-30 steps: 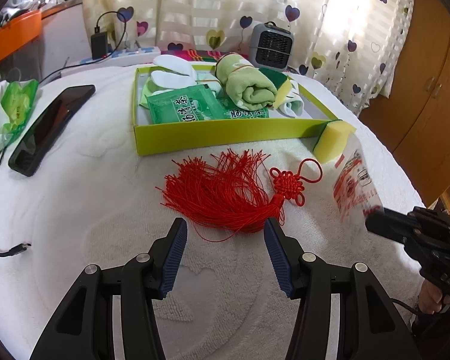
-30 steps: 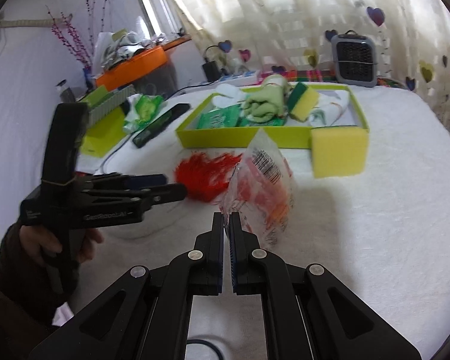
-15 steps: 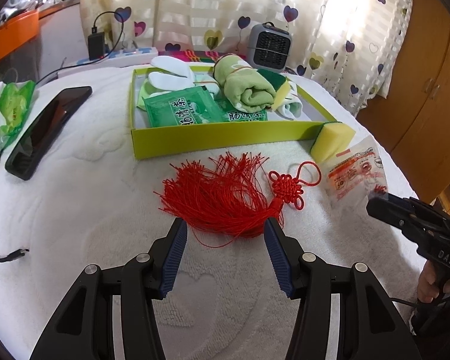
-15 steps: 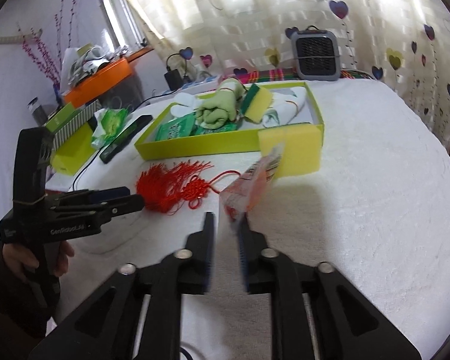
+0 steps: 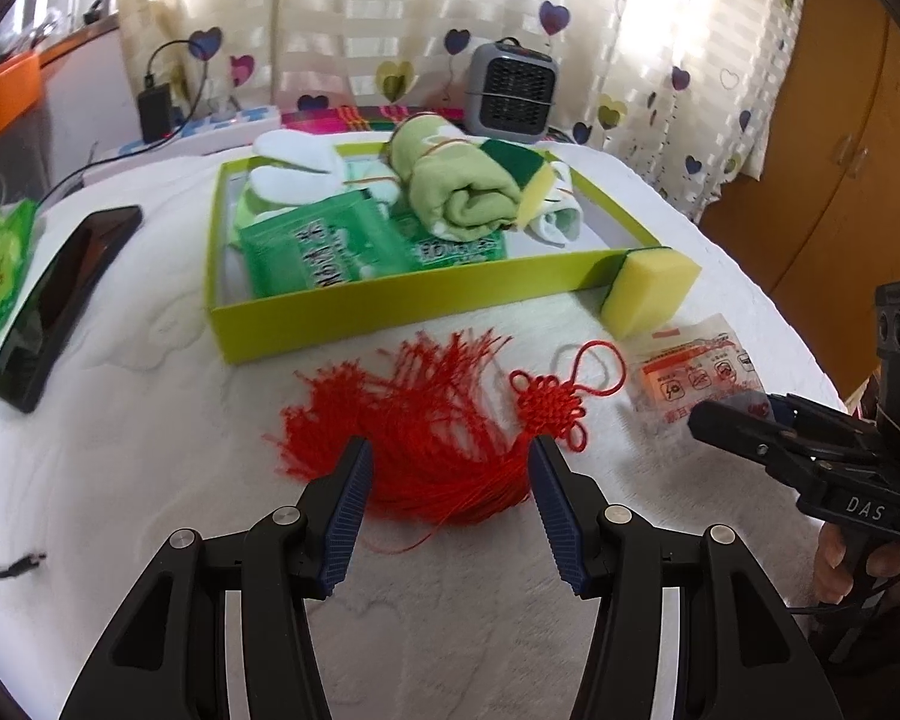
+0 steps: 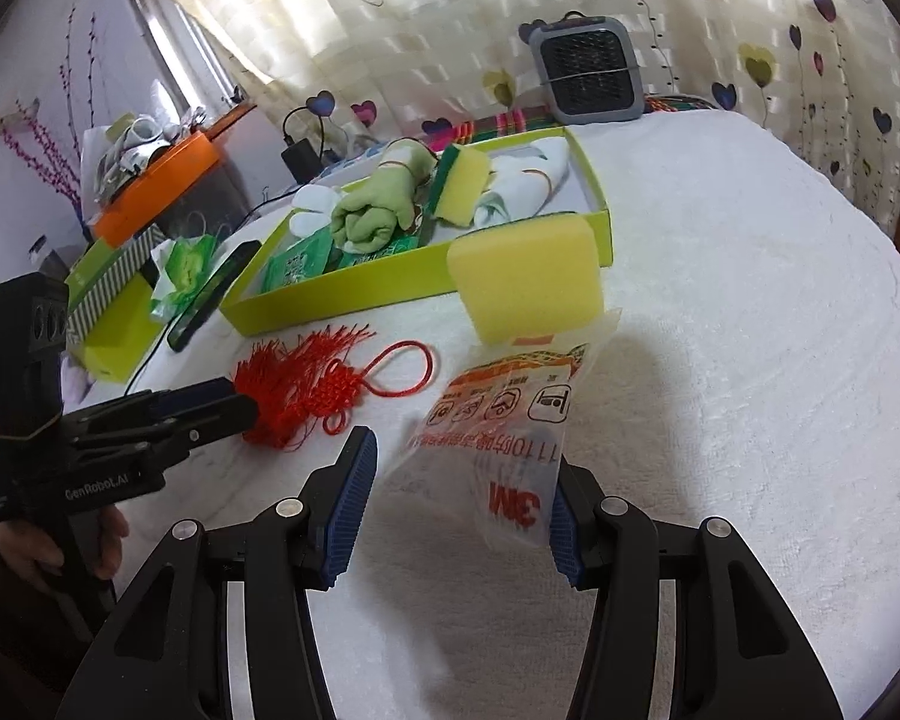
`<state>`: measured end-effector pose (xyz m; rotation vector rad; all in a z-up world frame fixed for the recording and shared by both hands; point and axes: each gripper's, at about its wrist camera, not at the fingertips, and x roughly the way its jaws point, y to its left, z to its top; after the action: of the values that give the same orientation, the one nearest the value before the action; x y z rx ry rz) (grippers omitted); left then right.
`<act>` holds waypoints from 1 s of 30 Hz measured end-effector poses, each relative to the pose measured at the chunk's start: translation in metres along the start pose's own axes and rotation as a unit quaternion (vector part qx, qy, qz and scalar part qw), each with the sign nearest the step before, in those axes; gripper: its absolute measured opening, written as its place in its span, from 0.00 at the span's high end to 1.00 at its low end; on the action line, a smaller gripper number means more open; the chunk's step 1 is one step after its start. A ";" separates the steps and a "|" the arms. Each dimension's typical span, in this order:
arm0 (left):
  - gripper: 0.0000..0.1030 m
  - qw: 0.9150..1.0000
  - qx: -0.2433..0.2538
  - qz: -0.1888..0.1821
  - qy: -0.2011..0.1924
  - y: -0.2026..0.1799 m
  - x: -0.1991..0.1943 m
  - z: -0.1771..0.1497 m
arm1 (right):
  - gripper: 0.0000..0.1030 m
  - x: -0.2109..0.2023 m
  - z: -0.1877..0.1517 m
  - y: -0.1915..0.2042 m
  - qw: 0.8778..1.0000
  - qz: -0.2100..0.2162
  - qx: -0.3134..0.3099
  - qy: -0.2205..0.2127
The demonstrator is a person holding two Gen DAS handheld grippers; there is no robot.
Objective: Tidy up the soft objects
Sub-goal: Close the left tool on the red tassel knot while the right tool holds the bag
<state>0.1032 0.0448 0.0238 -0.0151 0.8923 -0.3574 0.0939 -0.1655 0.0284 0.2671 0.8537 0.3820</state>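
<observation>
Tassel (image 5: 426, 438) of red threads, with a knotted ornament and a loop at its 3 o'clock end, lies on the white towel-covered surface (image 5: 150, 450). The left hand-held gripper (image 5: 447, 468) is wide open and holds nothing; its 2 blue pads (image 5: 345, 516) stand at either side of the tassel's near edge, just above it.

The right hand-held gripper (image 6: 459, 480) is also wide open and grips nothing. A clear plastic packet (image 6: 504, 420) with orange print lies flat on the surface between its fingers, and the near end of the packet reaches in between the pads. In the left wrist view the packet (image 5: 696, 378) is at 3 o'clock from the tassel, with the right gripper's tips over its near corner.

A yellow sponge (image 5: 648, 294) leans against the front corner of the lime-green tray (image 5: 390, 312), at 12 o'clock from the packet. Inside the tray are a rolled green towel (image 5: 462, 198), a second sponge (image 5: 522, 180) with a dark green top, green sachets (image 5: 324, 252) and white socks (image 5: 294, 168). A black phone (image 5: 60, 294) lies at 9 o'clock from the tray.
</observation>
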 end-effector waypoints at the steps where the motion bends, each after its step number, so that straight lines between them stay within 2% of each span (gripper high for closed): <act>1: 0.49 1.000 0.003 -0.002 0.000 -0.002 0.001 0.002 | 0.49 0.001 0.001 0.000 1.000 -0.001 0.000 0.000; 4: 0.49 1.000 0.011 -0.004 0.003 -0.007 0.005 0.005 | 0.51 0.003 0.001 0.000 1.000 -0.008 -0.004 0.005; 6: 0.49 1.000 0.017 -0.005 0.006 -0.010 0.009 0.007 | 0.60 0.005 0.001 0.001 1.000 -0.004 -0.008 0.010; 17: 0.49 0.999 0.030 0.001 0.022 -0.014 0.023 0.012 | 0.76 0.010 0.003 -0.007 1.000 0.005 0.008 0.019; 30: 0.49 0.998 0.056 -0.001 0.026 -0.026 0.019 0.005 | 0.86 0.008 0.002 -0.013 0.999 0.029 0.023 0.014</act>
<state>0.1103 0.0141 0.0169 0.0968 0.9234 -0.4103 0.1026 -0.1739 0.0196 0.3302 0.8847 0.4218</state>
